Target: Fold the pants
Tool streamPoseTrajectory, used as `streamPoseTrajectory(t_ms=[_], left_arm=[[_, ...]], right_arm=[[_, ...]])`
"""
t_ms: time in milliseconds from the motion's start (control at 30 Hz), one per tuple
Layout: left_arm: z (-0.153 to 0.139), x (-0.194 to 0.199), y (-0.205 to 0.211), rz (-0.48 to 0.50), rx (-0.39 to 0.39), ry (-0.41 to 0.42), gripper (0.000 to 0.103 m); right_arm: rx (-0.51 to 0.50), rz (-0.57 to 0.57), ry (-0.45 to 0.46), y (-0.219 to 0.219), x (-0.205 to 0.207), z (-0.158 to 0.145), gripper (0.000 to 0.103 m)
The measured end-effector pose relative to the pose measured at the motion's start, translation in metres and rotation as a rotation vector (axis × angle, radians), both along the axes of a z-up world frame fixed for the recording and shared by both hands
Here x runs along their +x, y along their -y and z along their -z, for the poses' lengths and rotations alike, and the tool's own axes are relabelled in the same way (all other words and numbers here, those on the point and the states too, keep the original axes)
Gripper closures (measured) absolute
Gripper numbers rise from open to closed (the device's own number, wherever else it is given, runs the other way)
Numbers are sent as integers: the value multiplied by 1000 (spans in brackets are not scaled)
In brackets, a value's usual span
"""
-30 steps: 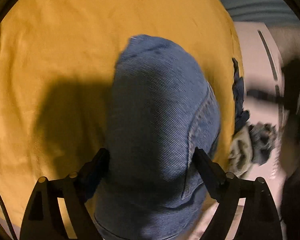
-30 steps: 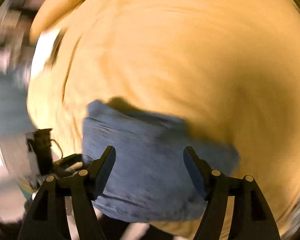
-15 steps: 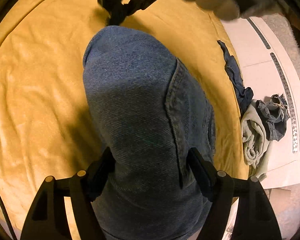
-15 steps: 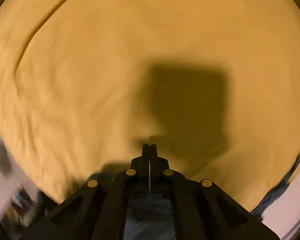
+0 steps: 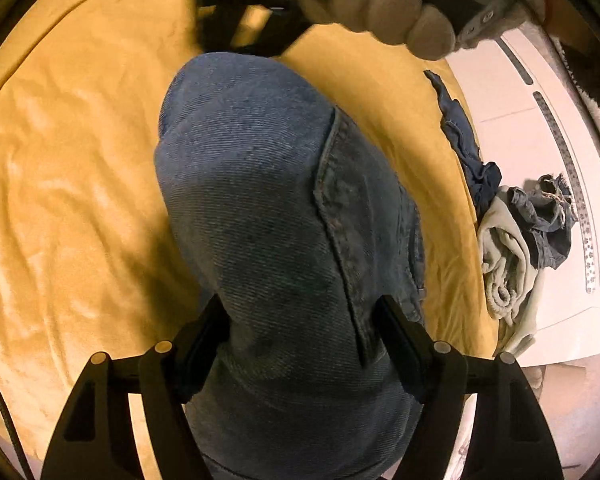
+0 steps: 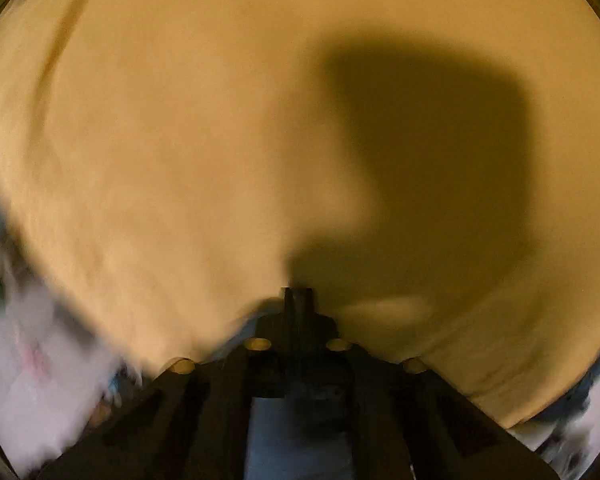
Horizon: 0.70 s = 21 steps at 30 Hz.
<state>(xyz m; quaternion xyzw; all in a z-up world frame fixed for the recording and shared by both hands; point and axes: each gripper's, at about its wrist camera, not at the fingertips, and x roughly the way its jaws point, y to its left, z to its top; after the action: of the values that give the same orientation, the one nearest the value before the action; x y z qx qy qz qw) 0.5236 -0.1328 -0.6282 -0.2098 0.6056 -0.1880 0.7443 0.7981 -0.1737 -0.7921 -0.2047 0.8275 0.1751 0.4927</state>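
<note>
The left gripper (image 5: 302, 328) is clamping a thick fold of blue denim jeans (image 5: 276, 216), its two pads pressing into the bundle from either side. The jeans are lying on a yellow blanket (image 5: 72, 184), reaching from the gripper toward the blanket's far edge. There the person's right hand (image 5: 384, 8) is gripping the handle of the right gripper (image 6: 298, 294), whose jaws are standing fully closed with nothing visible between them, tips hovering over bare blanket. Off the blanket's right edge, a heap of pale green and denim clothes (image 5: 516, 240) is sitting on a white surface (image 5: 512, 136).
</note>
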Motion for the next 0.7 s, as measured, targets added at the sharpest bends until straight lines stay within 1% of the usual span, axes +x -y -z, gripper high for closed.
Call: streamPoseTrajectory(t_ms=[33, 67, 100, 133, 167, 200, 233, 267, 300, 333, 367, 433, 467, 500, 533, 567, 600, 633, 667, 700], left_arm=[[2, 0, -5, -5, -8, -9, 31], [5, 0, -11, -18, -14, -20, 31], [9, 0, -18, -41, -21, -38, 30], [13, 0, -22, -50, -23, -47, 30], [19, 0, -27, -59, -21, -64, 30], [26, 0, -31, -64, -23, -81, 30], [32, -1, -34, -65, -25, -93, 28], [35, -2, -35, -61, -23, -98, 28], [41, -3, -37, -59, -28, -107, 26], [44, -3, -39, -60, -38, -120, 25], [46, -2, -41, -60, -49, -130, 24], [46, -1, -41, -55, -55, -134, 24], [45, 0, -41, -52, -54, -132, 24], [43, 2, -40, -42, -53, -133, 24], [41, 3, -39, -36, -47, -140, 24], [39, 4, -38, -38, -53, -155, 24], [38, 4, -40, -49, -63, -164, 25], [31, 5, -46, -88, -97, -167, 26], [25, 6, -53, -121, -126, -155, 26], [17, 8, -61, -164, -163, -131, 20]], right_arm=[[40, 66, -36, 10, 8, -1, 103], [120, 163, -93, 21, 14, -8, 102], [188, 200, -112, 25, 17, -19, 99], [233, 193, -103, 25, 17, -31, 94], [262, 165, -74, 24, 15, -45, 70], [300, 135, -30, 23, 12, -62, 40], [352, 112, 1, 21, 6, -76, 29], [378, 93, -4, 17, 6, -82, 25], [390, 56, -45, 12, -3, -82, 25], [378, 22, -90, 5, -14, -75, 25], [355, -4, -98, -2, -15, -71, 25], [235, -69, -54, 1, -20, -38, 42], [201, -38, -40, 7, -16, -27, 45], [170, 39, -14, 18, -7, -18, 47], [191, 105, 1, 27, 1, -20, 49], [218, 144, 22, 35, 7, -27, 55], [259, 193, 42, 46, 12, -38, 55], [317, 242, 46, 58, 14, -50, 54], [399, 302, 49, 75, 13, -68, 45], [471, 352, 81, 98, 11, -89, 26]])
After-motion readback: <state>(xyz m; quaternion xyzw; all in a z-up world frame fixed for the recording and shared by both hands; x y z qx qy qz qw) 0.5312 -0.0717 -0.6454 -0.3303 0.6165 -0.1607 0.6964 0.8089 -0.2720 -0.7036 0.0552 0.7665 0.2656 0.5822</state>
